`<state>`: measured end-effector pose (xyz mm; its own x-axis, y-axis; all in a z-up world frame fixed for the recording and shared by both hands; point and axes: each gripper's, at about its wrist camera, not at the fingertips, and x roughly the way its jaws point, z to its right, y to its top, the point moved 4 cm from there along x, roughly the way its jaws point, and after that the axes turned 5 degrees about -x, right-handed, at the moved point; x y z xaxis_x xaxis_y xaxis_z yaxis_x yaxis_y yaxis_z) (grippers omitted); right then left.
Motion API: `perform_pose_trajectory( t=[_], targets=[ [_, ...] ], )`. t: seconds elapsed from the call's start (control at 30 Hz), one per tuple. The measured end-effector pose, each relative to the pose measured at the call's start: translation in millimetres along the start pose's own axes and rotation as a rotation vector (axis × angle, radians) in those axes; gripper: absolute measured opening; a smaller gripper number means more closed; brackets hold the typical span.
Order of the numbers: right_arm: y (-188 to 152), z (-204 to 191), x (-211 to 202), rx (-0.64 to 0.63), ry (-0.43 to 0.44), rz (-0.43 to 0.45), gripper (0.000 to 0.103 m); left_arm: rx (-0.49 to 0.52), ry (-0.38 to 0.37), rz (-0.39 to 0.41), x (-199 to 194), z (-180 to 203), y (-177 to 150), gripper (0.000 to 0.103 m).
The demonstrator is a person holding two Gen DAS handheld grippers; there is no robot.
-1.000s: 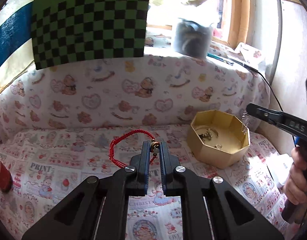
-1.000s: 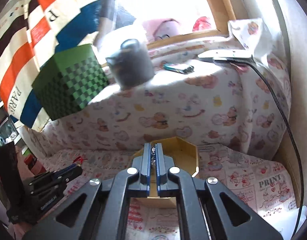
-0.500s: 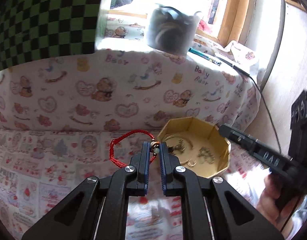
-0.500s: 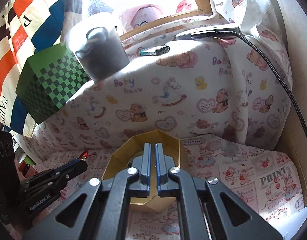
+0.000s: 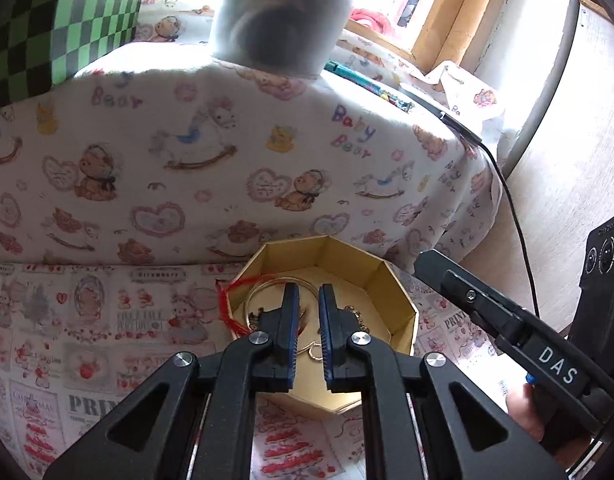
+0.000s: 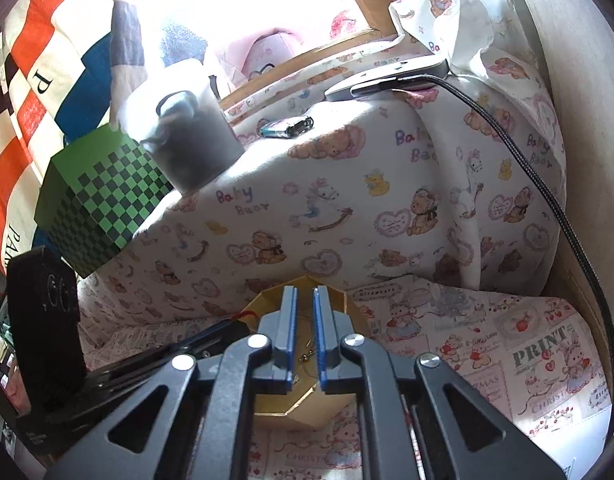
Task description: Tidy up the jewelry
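Sunlight from a wood-framed window is flooding a surface draped in white cloth printed with teddy bears, hearts and rocking horses [image 5: 211, 184], where a green-and-black checkered box [image 6: 103, 200] and a blurred grey container [image 6: 191, 140] are sitting on the raised ledge behind. Down on the flat part, a gold octagonal cardboard box [image 5: 399, 312] is standing open, with a thin gold bangle [image 5: 263, 288] and small chain pieces lying on its floor. Over this box the left claw [image 5: 307, 320] is hovering with its blue-padded jaws set narrowly apart, and a red braided cord bracelet [image 5: 227, 304] is draping across the box's left rim, half inside and half outside; whether the pads are pinching its bead end cannot be told, since the fingers are hiding it. From the right, the right claw [image 6: 303, 320] is pointing down into the same box, its jaws having just been opening to a narrow gap with nothing between them, small gold pieces showing on the box floor below. A hand [image 5: 527, 412] is gripping that tool's handle.
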<state>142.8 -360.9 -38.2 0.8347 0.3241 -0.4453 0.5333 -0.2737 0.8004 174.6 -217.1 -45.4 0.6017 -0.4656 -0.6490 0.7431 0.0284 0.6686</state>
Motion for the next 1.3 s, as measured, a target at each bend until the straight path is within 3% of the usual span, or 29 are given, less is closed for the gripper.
perform_pose_trajectory(
  t=[0.03, 0.17, 0.3, 0.37, 0.47, 0.6, 0.73, 0.83, 1.03, 1.17, 1.3],
  targets=[
    [0.5, 0.0, -0.4, -0.002, -0.007, 0.005, 0.021, 0.008, 0.002, 0.008, -0.7, 1.7, 0.5, 0.009],
    [2.0, 0.1, -1.9, 0.000, -0.008, 0.017, 0.022, 0.017, -0.025, 0.024, -5.2, 5.7, 4.7, 0.009],
    [2.9, -2.8, -5.6, -0.009, -0.013, 0.032, 0.028, 0.040, 0.009, 0.073, -24.2, 2.0, 7.1, 0.019],
    [3.4, -6.9, -9.3, -0.024, -0.027, 0.045, 0.033, 0.066, 0.071, 0.109, -37.0, -0.7, 8.9, 0.029],
    [4.6, -22.6, -22.3, -0.080, -0.048, 0.081, 0.036, 0.069, 0.157, 0.174, -61.5, -14.9, 11.3, 0.030],
    [3.2, -46.5, -36.1, -0.144, -0.056, 0.117, 0.041, 0.073, 0.216, 0.232, -98.9, -44.4, 10.0, 0.032],
    [-4.6, -71.3, -39.7, -0.227, -0.074, 0.144, 0.053, 0.115, 0.341, 0.316, -130.4, -68.9, 2.6, 0.039],
    [-13.2, -87.3, -39.2, -0.274, -0.086, 0.152, 0.060, 0.136, 0.416, 0.376, -146.4, -82.7, -6.7, 0.052],
    [-30.0, -107.0, -33.0, -0.351, -0.126, 0.174, 0.077, 0.106, 0.408, 0.442, -156.6, -97.6, -21.9, 0.082],
    [-33.0, -109.6, -31.2, -0.377, -0.151, 0.207, 0.095, 0.132, 0.436, 0.492, -157.7, -106.0, -32.1, 0.091],
    [-37.3, -112.8, -30.4, -0.410, -0.186, 0.258, 0.103, 0.161, 0.414, 0.520, -155.2, -106.8, -37.8, 0.103]
  ],
)
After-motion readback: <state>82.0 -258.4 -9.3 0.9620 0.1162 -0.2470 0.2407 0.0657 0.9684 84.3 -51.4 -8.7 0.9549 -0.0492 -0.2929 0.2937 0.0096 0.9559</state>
